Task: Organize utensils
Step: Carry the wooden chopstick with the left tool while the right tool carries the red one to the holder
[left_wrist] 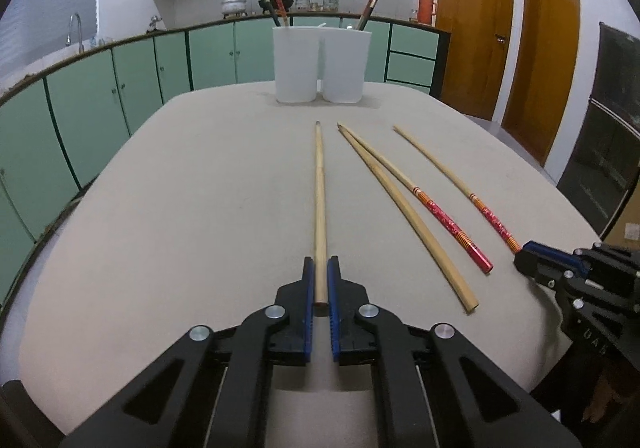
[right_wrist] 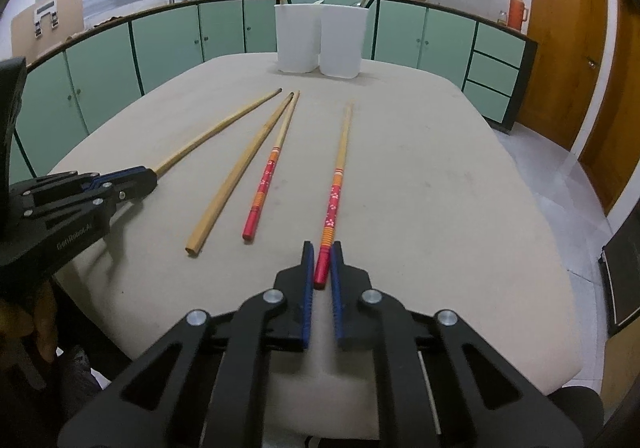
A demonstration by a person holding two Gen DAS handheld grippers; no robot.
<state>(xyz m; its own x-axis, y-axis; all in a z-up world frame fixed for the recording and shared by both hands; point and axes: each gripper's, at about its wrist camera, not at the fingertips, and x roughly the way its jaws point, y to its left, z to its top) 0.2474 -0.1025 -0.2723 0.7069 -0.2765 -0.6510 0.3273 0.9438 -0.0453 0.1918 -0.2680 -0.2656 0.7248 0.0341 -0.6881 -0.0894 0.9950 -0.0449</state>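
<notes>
Left wrist view shows left gripper clamping plain chopstick; right gripper clamps red-handled chopstick.

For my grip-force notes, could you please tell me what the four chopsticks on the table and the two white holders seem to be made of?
Plain chopsticks: apparently bare bamboo or wood, matte tan and unpainted. Red-handled chopsticks: the same pale wood, with glossy red lacquer, orange bands and small flower prints. White holders: probably plastic, smooth, slightly translucent walls.

- Two cups stand side by side at the surface's far edge.
- Four chopsticks lie mid-surface, ends toward the near edge.
</notes>
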